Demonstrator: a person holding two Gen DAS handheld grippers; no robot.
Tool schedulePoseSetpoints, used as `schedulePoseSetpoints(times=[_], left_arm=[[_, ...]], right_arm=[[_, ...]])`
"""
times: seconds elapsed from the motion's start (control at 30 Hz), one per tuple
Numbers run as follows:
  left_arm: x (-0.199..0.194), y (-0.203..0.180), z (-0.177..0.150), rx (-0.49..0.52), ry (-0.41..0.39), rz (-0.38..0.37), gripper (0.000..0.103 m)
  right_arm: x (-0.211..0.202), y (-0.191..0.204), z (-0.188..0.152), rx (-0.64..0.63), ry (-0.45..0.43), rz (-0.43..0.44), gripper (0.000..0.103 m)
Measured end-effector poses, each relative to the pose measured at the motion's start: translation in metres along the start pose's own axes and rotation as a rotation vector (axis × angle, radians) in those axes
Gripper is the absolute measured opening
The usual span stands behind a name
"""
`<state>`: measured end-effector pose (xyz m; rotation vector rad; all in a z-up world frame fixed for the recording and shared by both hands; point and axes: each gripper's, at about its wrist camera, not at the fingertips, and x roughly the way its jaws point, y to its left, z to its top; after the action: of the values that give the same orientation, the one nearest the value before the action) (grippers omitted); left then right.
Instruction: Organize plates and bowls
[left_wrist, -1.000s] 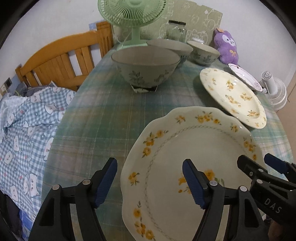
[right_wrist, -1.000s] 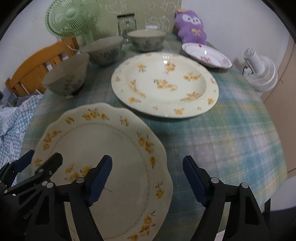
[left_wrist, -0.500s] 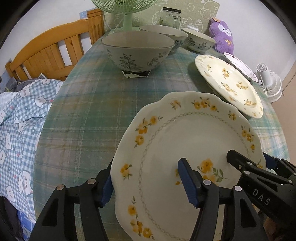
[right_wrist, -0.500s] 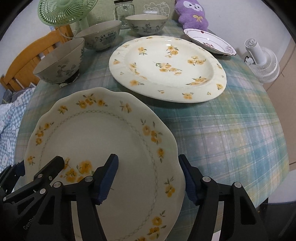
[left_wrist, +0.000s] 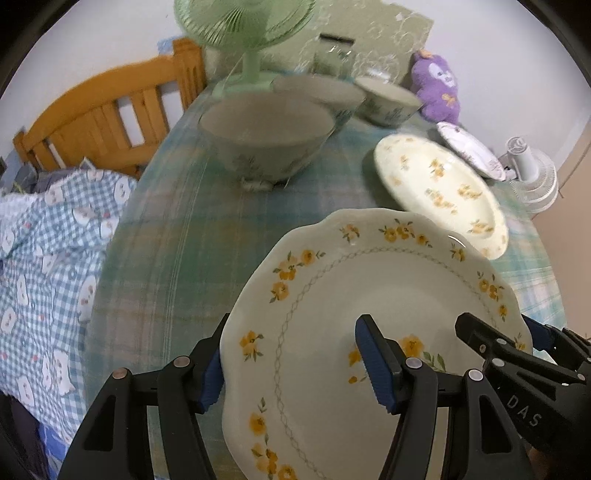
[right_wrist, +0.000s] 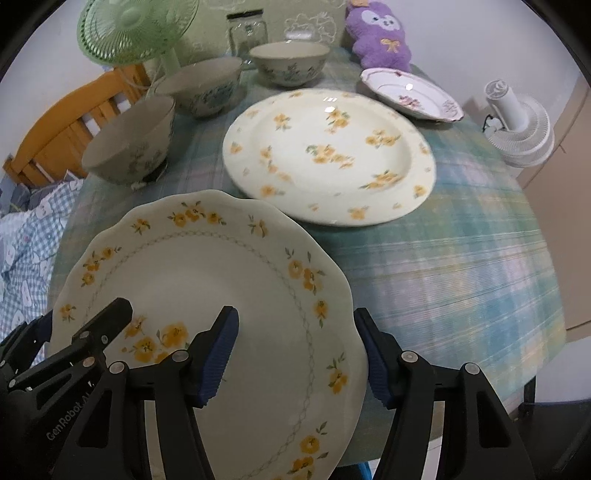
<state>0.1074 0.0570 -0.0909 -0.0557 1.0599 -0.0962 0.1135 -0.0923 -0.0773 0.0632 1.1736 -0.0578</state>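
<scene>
A scalloped cream plate (left_wrist: 369, 295) with small yellow flowers hangs slightly above the green plaid tablecloth (left_wrist: 177, 236). My left gripper (left_wrist: 291, 365) is shut on its left rim, one pad on top and one underneath. My right gripper (right_wrist: 297, 354) is shut on the plate's (right_wrist: 207, 266) right rim in the same way. Each wrist view shows the other gripper at the opposite rim. Behind lies a larger round yellow-flowered plate (right_wrist: 328, 155), a small pink-flowered plate (right_wrist: 410, 92), and three flowered bowls (right_wrist: 129, 144), (right_wrist: 201, 86), (right_wrist: 288, 62).
A green desk fan (right_wrist: 136, 26), a glass jar (right_wrist: 247, 31) and a purple plush toy (right_wrist: 380, 33) stand along the table's far edge. A white fan (right_wrist: 517, 125) sits off the table's right side. A wooden bed frame (left_wrist: 96, 114) and checked bedding (left_wrist: 44, 258) lie left.
Both grippers have closed from either side onto the scalloped plate's rims. The plate has come up off the tablecloth with them.
</scene>
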Motion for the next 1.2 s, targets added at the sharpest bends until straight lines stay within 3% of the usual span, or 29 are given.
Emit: schedulePoseSetpoints(times=[0.33,0.5,1.2], left_arm=[[-0.010,-0.038,0.009,0.056,-0.066,0.013,0.065],[-0.007,-0.069,0.012,0.043,-0.055,0.021,0.065],[0.035,-0.233,0.027,0.050,-0.034,-0.010,0.065]], right_arm=[[-0.014,-0.041,0.010,0.042,-0.065,0.010,0.067],[-0.014,-0.074,0.018,0.035,-0.068,0.019,0.067],[0.004,-0.245,0.049,0.041,-0.077,-0.026,0.066]])
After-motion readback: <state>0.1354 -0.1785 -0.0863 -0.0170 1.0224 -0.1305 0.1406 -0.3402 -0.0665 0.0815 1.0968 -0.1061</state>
